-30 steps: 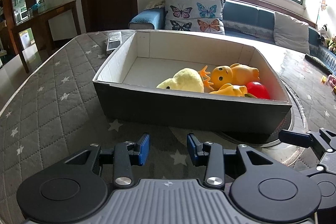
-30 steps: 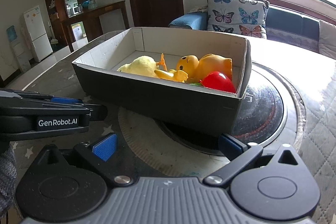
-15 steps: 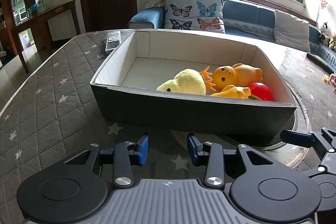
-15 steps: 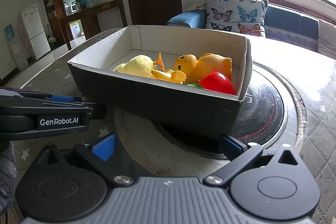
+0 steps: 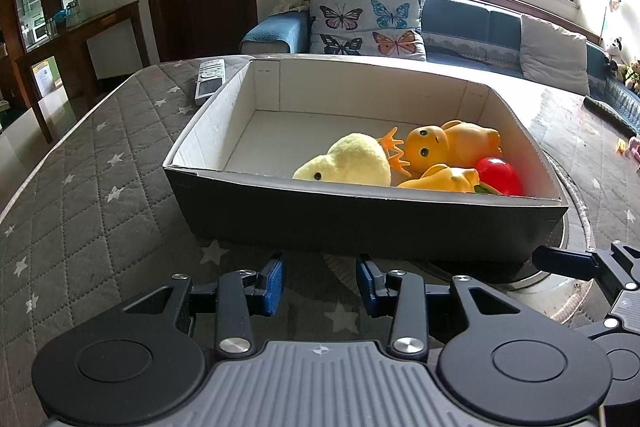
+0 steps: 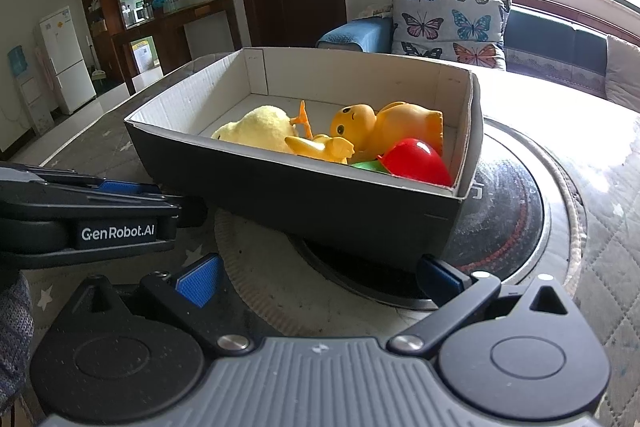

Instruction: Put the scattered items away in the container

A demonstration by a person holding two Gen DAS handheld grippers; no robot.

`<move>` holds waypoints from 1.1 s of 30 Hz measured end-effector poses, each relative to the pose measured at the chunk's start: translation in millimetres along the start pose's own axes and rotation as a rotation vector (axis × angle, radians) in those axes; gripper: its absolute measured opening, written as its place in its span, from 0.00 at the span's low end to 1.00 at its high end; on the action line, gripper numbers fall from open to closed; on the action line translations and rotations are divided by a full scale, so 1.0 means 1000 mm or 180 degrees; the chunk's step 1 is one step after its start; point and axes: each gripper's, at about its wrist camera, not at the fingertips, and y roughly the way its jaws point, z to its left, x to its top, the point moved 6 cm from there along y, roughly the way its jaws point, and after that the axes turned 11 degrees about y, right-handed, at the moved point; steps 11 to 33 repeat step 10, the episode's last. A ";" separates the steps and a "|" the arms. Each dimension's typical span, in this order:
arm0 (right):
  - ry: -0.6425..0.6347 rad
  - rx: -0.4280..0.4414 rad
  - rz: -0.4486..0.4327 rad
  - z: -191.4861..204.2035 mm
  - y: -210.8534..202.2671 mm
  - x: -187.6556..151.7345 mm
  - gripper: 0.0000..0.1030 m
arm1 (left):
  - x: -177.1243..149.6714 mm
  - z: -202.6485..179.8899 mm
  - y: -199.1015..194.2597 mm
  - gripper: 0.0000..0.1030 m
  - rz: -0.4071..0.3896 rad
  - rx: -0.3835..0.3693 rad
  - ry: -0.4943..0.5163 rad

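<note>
A dark cardboard box (image 5: 360,223) (image 6: 304,203) with a white inside stands on the quilted table. In its right half lie a yellow plush chick (image 5: 348,163) (image 6: 260,131), an orange rubber duck (image 5: 452,147) (image 6: 384,129), a small yellow duck (image 5: 444,179) (image 6: 320,147) and a red ball (image 5: 498,175) (image 6: 416,163). My left gripper (image 5: 320,281) hovers just before the box's near wall, its jaws closing slightly with nothing between them. My right gripper (image 6: 320,279) is wide open and empty near the box's front right corner.
A remote control (image 5: 210,79) lies left of the box's far corner. The box rests partly on a round dark turntable (image 6: 516,211). A sofa with butterfly cushions (image 5: 368,23) stands behind the table. The table edge curves away at the left.
The left view has drifted a little, and the left blue pads stand slightly closer together. The right gripper and the toys in the box have not moved.
</note>
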 end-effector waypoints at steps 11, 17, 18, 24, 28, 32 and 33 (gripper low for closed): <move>0.0008 0.0003 0.0017 0.000 0.003 0.000 1.00 | 0.002 0.001 0.002 0.39 0.0002 0.0011 -0.0028; 0.0008 0.0003 0.0017 0.000 0.003 0.000 1.00 | 0.002 0.001 0.002 0.39 0.0002 0.0011 -0.0028; 0.0008 0.0003 0.0017 0.000 0.003 0.000 1.00 | 0.002 0.001 0.002 0.39 0.0002 0.0011 -0.0028; 0.0008 0.0003 0.0017 0.000 0.003 0.000 1.00 | 0.002 0.001 0.002 0.39 0.0002 0.0011 -0.0028; 0.0008 0.0003 0.0017 0.000 0.003 0.000 1.00 | 0.002 0.001 0.002 0.39 0.0002 0.0011 -0.0028; 0.0008 0.0003 0.0017 0.000 0.003 0.000 1.00 | 0.002 0.001 0.002 0.39 0.0002 0.0011 -0.0028; 0.0008 0.0003 0.0017 0.000 0.003 0.000 1.00 | 0.002 0.001 0.002 0.39 0.0002 0.0011 -0.0028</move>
